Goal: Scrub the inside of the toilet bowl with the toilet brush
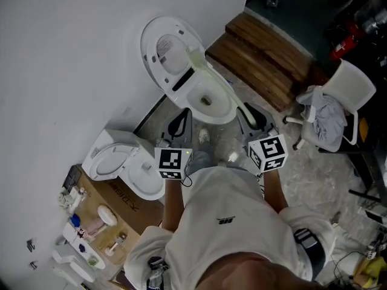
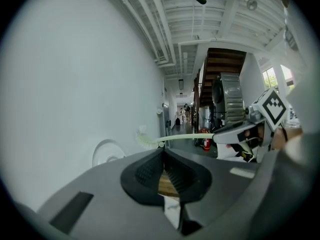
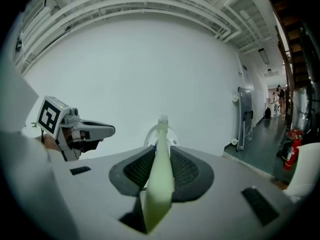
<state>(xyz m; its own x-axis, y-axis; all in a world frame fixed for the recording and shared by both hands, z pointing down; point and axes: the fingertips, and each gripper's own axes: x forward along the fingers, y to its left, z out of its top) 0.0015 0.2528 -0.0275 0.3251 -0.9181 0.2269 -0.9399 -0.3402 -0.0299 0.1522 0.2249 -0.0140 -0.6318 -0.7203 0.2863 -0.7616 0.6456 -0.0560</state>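
Note:
A white toilet stands against the wall with its lid [image 1: 169, 50] raised and its bowl [image 1: 208, 98] open. My right gripper [image 1: 254, 118] is shut on the handle of a pale green toilet brush [image 1: 221, 83]. The brush slants up over the bowl, its head [image 1: 195, 56] near the raised lid. In the right gripper view the handle [image 3: 160, 174] runs between the pads. My left gripper [image 1: 179, 125] hovers just left of the bowl, shut and holding nothing. From the left gripper view the brush [image 2: 185, 136] crosses sideways above the jaws.
A second toilet [image 1: 130, 165] rests on a cardboard box [image 1: 118, 204] at lower left, beside a shelf of bottles [image 1: 84, 234]. Wooden steps [image 1: 266, 59] lie behind the toilet. A white chair [image 1: 335, 110] draped with cloth stands right. The white wall fills the left.

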